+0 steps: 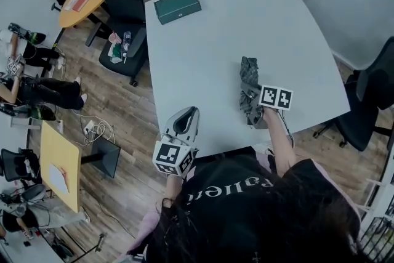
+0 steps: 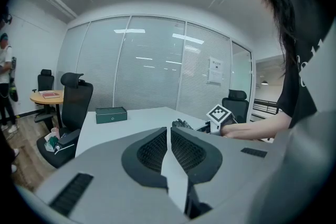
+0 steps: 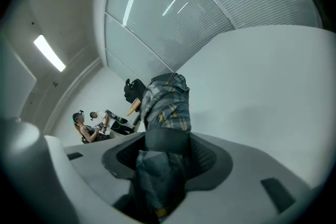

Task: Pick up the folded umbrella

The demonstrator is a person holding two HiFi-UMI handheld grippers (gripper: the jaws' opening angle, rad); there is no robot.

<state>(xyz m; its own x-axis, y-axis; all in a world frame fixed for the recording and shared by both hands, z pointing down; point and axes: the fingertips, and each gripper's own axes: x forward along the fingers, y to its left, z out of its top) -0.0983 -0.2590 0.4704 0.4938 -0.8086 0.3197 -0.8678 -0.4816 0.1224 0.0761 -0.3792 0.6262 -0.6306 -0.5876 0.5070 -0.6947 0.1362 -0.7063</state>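
Wood floor (image 1: 143, 132); white table (image 1: 246, 15); black office chair (image 1: 125, 2); glazed walls (image 2: 147, 65)

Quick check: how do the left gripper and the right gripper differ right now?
The right gripper is shut on the plaid folded umbrella; the left gripper has its jaws together on nothing. The right gripper is at the umbrella, over the table; the left gripper hangs at the table's near edge, apart from the umbrella. Both point out across the table.
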